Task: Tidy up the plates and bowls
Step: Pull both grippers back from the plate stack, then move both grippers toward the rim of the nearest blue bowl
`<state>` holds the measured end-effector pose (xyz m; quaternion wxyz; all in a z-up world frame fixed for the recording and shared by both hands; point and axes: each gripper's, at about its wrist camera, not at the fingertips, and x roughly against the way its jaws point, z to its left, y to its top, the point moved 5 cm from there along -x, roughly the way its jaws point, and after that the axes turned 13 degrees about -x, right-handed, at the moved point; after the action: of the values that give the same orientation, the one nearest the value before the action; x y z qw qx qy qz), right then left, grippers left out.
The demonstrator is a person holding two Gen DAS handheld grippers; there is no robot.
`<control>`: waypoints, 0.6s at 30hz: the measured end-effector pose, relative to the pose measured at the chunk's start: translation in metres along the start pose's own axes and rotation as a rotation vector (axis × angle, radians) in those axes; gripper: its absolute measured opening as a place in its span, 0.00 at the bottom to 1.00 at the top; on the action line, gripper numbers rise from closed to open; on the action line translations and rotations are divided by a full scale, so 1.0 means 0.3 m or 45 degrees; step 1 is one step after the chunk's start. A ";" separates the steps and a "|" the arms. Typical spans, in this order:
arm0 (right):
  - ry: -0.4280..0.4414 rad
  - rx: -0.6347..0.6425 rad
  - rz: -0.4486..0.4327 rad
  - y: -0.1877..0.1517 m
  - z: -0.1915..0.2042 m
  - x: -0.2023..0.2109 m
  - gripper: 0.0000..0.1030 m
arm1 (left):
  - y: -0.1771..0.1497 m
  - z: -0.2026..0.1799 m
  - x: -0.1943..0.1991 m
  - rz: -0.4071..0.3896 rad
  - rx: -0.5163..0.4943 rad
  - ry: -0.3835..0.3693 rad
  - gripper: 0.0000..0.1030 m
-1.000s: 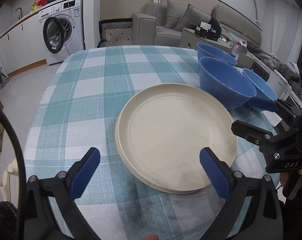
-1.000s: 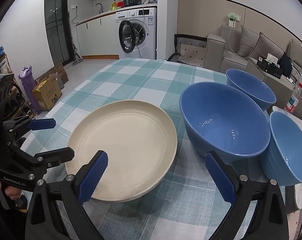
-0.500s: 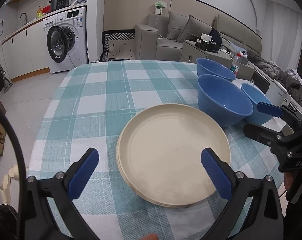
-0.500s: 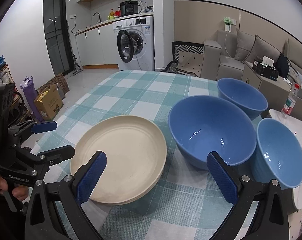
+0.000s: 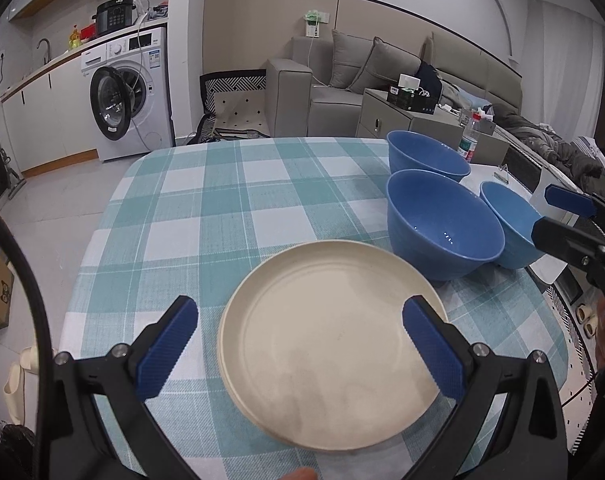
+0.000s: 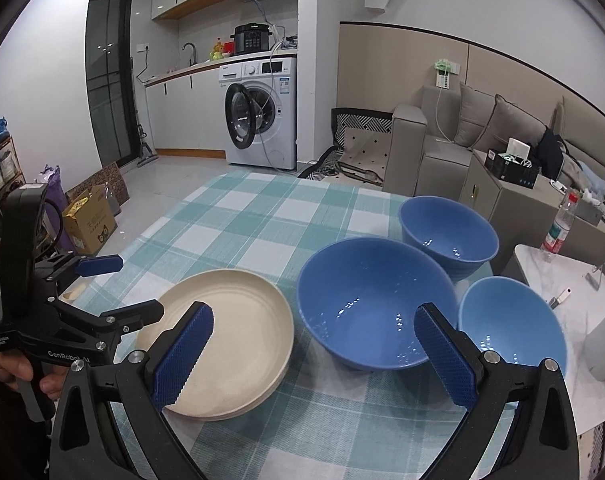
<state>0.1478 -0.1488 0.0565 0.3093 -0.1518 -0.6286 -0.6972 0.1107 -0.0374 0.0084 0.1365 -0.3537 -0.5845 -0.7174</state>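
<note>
The cream plates (image 5: 330,344) lie stacked flat on the checked worktop (image 5: 230,208). Just right of them stands the large blue bowl (image 5: 442,224), with two smaller blue bowls (image 6: 448,232) beyond and beside it. Both the left gripper (image 5: 300,348) and right gripper (image 6: 314,352) gape empty, higher and farther back than a second ago.

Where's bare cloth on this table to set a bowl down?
The widest bare patch of checked tablecloth runs from the cream plates to the far edge, left of the three bowls. A narrower strip lies left of the plates. The right side is crowded: big bowl, far bowl and small bowl sit close together.
</note>
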 end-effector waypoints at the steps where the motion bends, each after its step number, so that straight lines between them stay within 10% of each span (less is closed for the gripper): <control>1: -0.002 -0.005 -0.005 0.008 -0.011 0.008 0.99 | 0.009 -0.007 -0.001 -0.003 -0.008 0.001 1.00; 18: -0.049 -0.150 -0.046 0.109 -0.230 0.067 0.99 | 0.172 -0.101 -0.049 -0.040 -0.085 -0.028 1.00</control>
<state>0.1651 -0.2211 0.0830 0.2753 -0.1717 -0.5950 -0.7353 0.1421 -0.0835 0.0349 0.1068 -0.3566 -0.5671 -0.7347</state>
